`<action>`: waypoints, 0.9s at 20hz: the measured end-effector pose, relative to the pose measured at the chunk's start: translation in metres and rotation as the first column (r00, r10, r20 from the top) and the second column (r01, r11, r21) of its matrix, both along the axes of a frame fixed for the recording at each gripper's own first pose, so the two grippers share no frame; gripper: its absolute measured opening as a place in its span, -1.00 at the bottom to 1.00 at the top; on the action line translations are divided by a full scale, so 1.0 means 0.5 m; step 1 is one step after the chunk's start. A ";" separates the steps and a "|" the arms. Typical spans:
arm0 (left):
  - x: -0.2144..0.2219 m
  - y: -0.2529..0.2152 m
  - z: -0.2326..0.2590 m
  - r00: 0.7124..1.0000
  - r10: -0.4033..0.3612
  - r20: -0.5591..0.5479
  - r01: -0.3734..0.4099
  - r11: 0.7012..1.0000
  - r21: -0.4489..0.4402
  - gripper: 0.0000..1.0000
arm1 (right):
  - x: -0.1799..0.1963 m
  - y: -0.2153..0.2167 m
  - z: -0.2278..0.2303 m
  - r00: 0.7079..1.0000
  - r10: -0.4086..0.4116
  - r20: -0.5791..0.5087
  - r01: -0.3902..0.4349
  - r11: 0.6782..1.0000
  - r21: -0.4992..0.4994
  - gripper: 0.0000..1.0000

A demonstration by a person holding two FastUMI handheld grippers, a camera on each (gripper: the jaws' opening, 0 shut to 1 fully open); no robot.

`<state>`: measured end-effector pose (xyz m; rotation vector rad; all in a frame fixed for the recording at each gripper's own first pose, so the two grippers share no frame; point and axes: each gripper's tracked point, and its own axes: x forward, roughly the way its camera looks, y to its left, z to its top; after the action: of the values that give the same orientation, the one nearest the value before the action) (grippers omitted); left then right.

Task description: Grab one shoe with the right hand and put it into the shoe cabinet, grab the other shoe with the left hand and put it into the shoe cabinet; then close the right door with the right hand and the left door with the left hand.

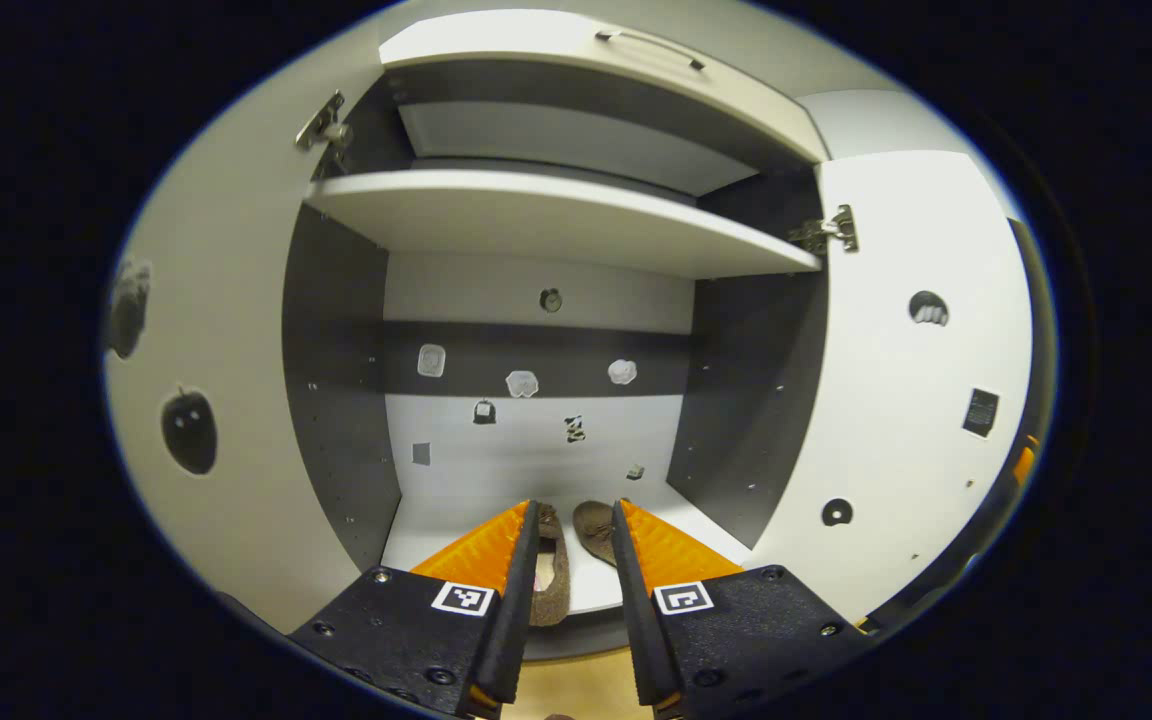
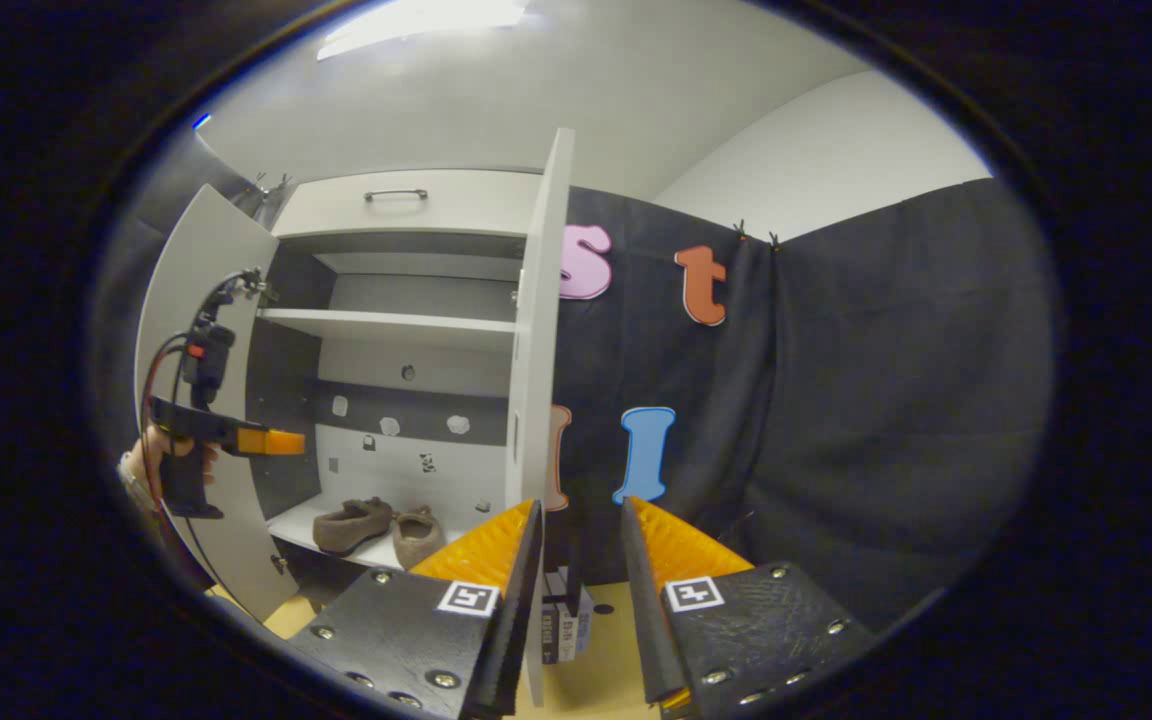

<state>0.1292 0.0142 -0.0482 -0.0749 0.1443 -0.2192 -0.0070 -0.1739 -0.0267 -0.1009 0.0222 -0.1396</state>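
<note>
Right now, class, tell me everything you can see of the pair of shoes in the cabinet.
The pair of shoes is brown, flat and slip-on, seemingly of felt or suede. Both lie on the bottom shelf of the open shoe cabinet, side by side, the left one side-on, the right one toe-forward. Neither gripper touches them; in the left gripper view they show between its open fingers.

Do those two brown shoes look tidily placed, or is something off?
Slightly off: the two brown fabric shoes sit on the white cabinet's bottom shelf at different angles, not parallel. Both white doors stand open. Nothing looks damaged.

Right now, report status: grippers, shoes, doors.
Left gripper and right gripper open, empty. Both shoes on cabinet's bottom shelf. Right door, left door open.
</note>
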 end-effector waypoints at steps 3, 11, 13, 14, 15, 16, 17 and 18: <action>-0.049 0.001 0.035 0.999 -0.008 0.039 0.008 1.000 -0.005 -0.12 | 0.008 -0.032 -0.019 1.000 -0.024 -0.019 0.024 0.999 0.029 0.05; -0.108 0.010 0.041 0.999 -0.028 0.040 0.028 1.000 0.011 -0.16 | 0.035 -0.021 -0.047 0.998 0.040 -0.043 -0.036 0.995 0.094 0.99; -0.111 0.014 0.033 0.999 -0.025 0.029 0.024 1.000 0.017 -0.12 | 0.040 -0.017 -0.048 0.998 0.048 -0.045 -0.044 0.994 0.096 0.96; -0.112 0.018 0.030 0.999 -0.020 0.025 0.020 1.000 0.020 -0.12 | 0.037 -0.015 -0.049 0.997 0.054 -0.048 -0.049 0.994 0.096 0.86; -0.112 0.018 0.028 1.000 -0.018 0.022 0.018 1.000 0.018 -0.12 | 0.037 -0.012 -0.049 0.997 0.064 -0.053 -0.058 0.994 0.097 0.96; -0.114 0.017 0.026 1.000 -0.017 0.018 0.017 1.000 0.014 -0.12 | 0.035 -0.007 -0.049 0.996 0.072 -0.058 -0.067 0.993 0.096 0.84; -0.115 0.019 0.024 1.000 -0.016 0.015 0.016 1.000 0.010 -0.12 | 0.035 -0.001 -0.049 0.995 0.081 -0.061 -0.075 0.993 0.091 0.94; -0.117 0.019 0.022 1.000 -0.015 0.012 0.015 1.000 0.005 -0.12 | 0.037 0.005 -0.049 0.994 0.087 -0.063 -0.082 0.993 0.085 0.94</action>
<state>0.0709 0.0239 -0.0370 -0.0675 0.1333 -0.2342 0.0113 -0.1716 -0.0510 -0.0242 0.0902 -0.0503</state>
